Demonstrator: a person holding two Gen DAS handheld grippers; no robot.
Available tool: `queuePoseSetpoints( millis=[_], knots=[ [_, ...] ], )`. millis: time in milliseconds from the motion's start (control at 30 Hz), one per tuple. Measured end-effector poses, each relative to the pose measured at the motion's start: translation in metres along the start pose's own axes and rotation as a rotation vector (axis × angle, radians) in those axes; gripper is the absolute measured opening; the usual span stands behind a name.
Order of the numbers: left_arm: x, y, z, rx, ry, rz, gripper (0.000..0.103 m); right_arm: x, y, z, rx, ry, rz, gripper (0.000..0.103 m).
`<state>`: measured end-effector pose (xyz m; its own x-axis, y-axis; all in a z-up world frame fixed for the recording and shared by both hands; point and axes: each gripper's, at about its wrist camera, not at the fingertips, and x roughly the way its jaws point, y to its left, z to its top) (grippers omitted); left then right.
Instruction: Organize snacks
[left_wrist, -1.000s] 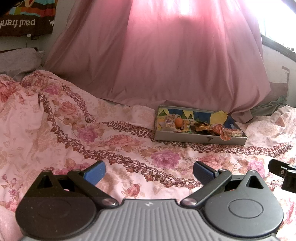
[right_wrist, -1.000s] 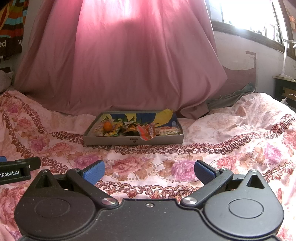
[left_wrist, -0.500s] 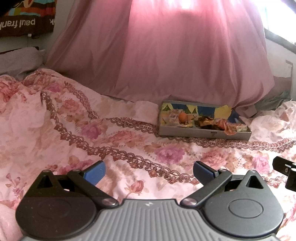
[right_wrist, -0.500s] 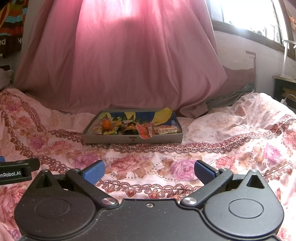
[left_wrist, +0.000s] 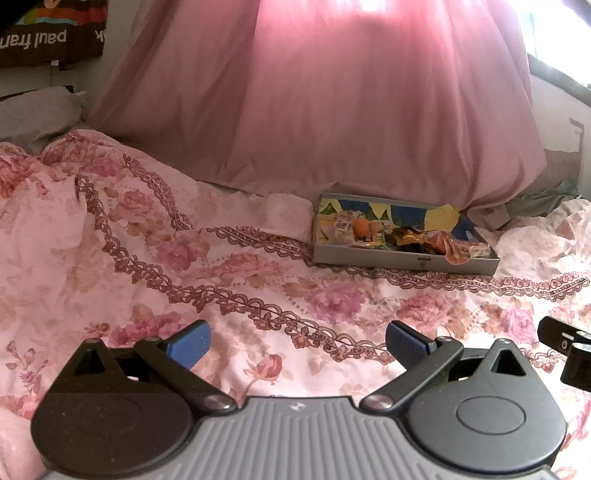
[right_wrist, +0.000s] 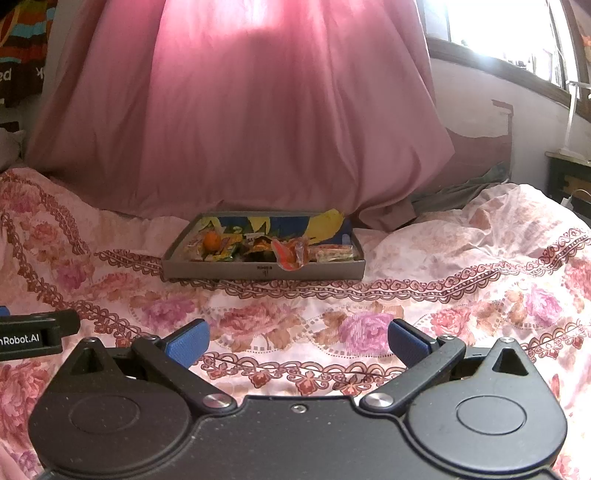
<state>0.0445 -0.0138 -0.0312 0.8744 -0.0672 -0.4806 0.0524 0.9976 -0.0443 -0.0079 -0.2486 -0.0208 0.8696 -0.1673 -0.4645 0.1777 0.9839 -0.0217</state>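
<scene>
Two tongs hang spread and empty above a floral bedspread (right_wrist: 424, 258), nothing between them and the far snack box.

Left tongs (left_wrist: 297, 343) and right tongs (right_wrist: 298, 341) face the grey box (right_wrist: 258, 271) below a pink curtain (right_wrist: 258, 129); it holds an orange (right_wrist: 212, 240) and wrapped snacks (right_wrist: 291, 253). Only the right view shows the window (right_wrist: 498, 33).

The bed cover (right_wrist: 443, 266) is pink with big roses and dark red swirly lines. The curtain (right_wrist: 258, 110) is plain pink. The grey box (right_wrist: 221, 271) holds an orange ball (right_wrist: 211, 240).
</scene>
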Motion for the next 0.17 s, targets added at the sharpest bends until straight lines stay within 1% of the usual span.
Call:
queuePoseSetpoints(
  millis=[167],
  knots=[
    [0.0029,-0.0001,-0.0011,-0.001,0.013,0.003,0.103,0.0023,0.0006,-0.0012,-0.004,0.014,-0.001,0.102]
  ],
)
